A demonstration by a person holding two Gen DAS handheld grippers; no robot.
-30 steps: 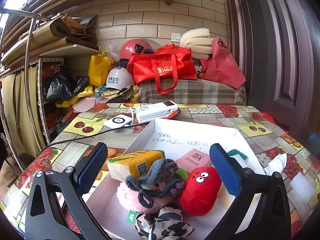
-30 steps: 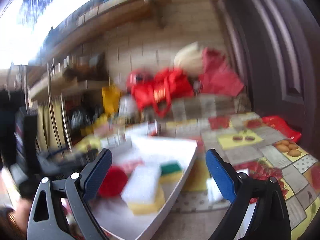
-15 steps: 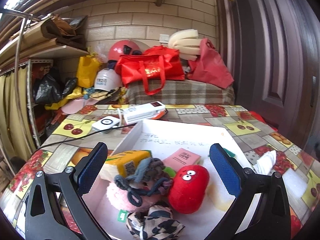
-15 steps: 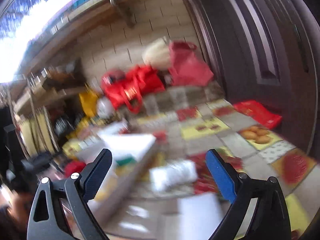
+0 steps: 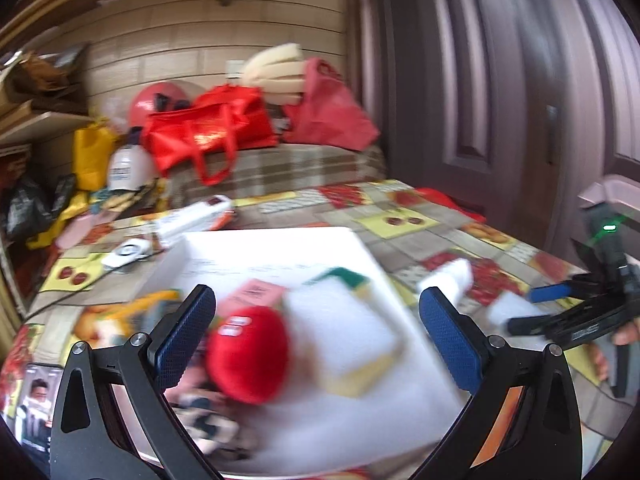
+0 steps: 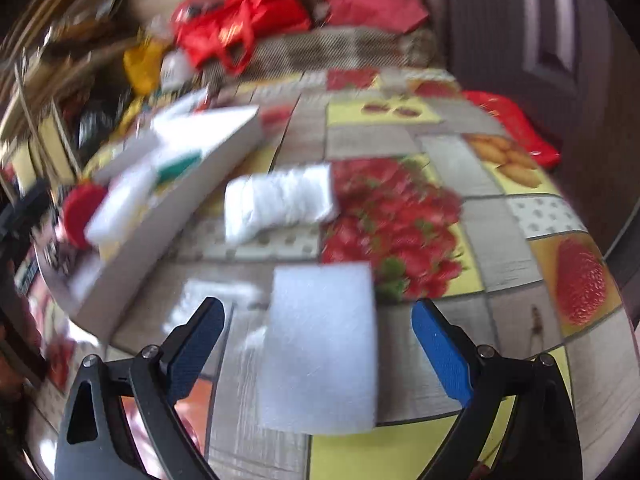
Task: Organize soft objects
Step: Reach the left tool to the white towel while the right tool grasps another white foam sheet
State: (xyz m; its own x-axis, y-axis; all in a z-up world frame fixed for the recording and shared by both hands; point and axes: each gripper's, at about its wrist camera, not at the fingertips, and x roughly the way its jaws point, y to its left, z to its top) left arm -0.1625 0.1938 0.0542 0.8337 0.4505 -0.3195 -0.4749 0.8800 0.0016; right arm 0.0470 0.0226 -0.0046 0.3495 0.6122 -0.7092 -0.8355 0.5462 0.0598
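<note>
A white box (image 5: 280, 248) on the table holds a red plush toy (image 5: 250, 354), a white-and-yellow sponge (image 5: 352, 344), a green-and-yellow sponge (image 5: 344, 278) and a pink packet (image 5: 256, 294). My left gripper (image 5: 316, 338) is open above the box. My right gripper (image 6: 316, 354) is open around a white foam block (image 6: 320, 360) lying on the table, without touching it. A rolled white cloth (image 6: 276, 200) lies beyond it, next to the box (image 6: 168, 208). The right gripper also shows in the left wrist view (image 5: 536, 308).
The table has a fruit-patterned cloth (image 6: 400, 216). A white device (image 5: 192, 216) and a round charger (image 5: 128, 250) lie behind the box. Red bags (image 5: 208, 128) sit on a checked bench at the back. A dark door (image 5: 500, 80) stands on the right.
The left gripper has swung right over the box; the tissue pack and rope toy have left its view. The right gripper has swung right and down, from the box to over the foam block.
</note>
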